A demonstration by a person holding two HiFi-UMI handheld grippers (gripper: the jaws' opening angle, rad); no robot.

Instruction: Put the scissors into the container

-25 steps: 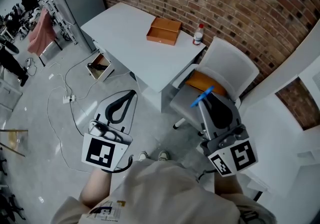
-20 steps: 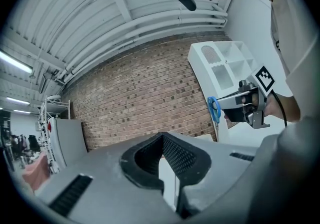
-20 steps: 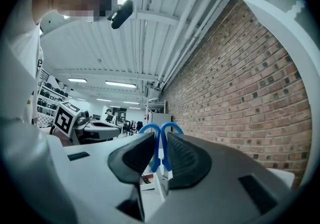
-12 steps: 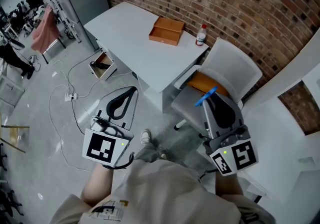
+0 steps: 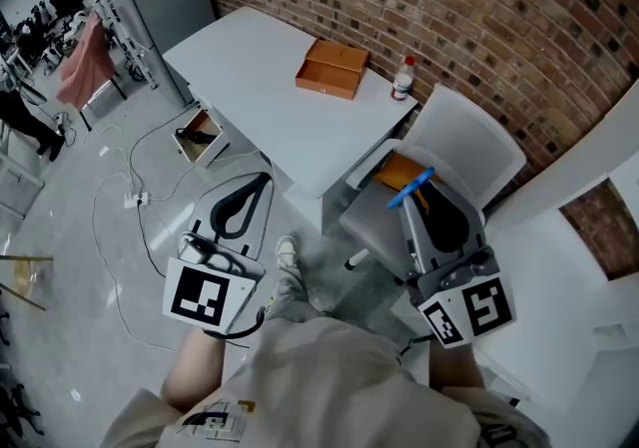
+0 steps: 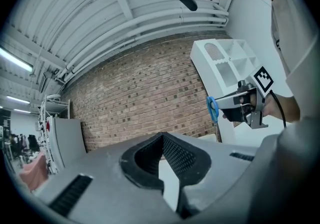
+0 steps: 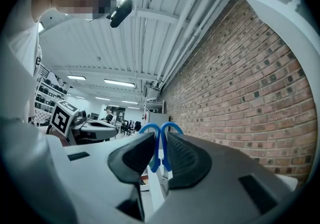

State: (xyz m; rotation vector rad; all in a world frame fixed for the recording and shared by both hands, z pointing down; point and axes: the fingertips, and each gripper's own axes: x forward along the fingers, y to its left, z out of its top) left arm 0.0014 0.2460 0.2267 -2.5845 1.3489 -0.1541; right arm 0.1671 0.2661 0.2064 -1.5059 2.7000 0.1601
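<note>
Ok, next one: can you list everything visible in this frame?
table: one, white, by the brick wall
box: one, orange-brown, on the table near the wall
bottle: one, white with red cap, on the table corner beside the box
chair: one, white, right of the table
orange item: one, on the chair seat; cannot tell what it is
cloth: one, pink, hanging at far left
cables: several, white, on the floor
scissors: one pair, blue handles, in the right tongs
shoe: one, pale, on the floor
left tongs: shut, empty
right tongs: shut on the scissors
</note>
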